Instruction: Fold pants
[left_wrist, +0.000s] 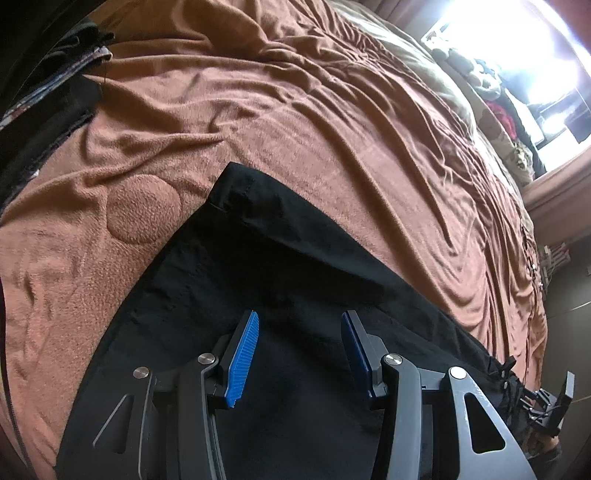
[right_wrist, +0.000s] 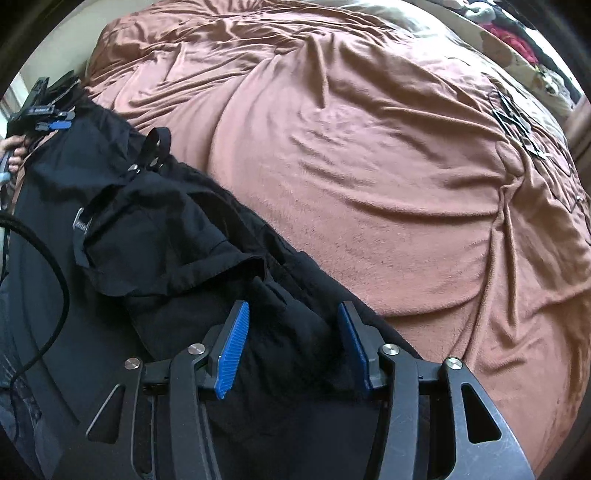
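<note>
Pants (left_wrist: 258, 295) of black cloth lay along the near edge of a bed covered by a rumpled rust-brown blanket (left_wrist: 332, 129), one hemmed leg end reaching out flat over the fleece. The left hand-held gripper (left_wrist: 300, 354) hovered over the leg cloth with its blue pads (left_wrist: 242, 354) apart and nothing pinched between them. At the other end, the right hand-held gripper (right_wrist: 291, 343) stood over the bunched waist, where belt loops (right_wrist: 157, 146) and a pocket flap were heaped up; its jaws were also apart, straddling a ridge of fabric without pressing it. A person's hand (right_wrist: 14, 155) gripped the left tool at the far edge of the right view. Judged from this lie, a clean fold would call for each gripper to bite a full layered edge, not a single loose ply, then lift evenly, so the heaped waist flattens instead of dragging.
</note>
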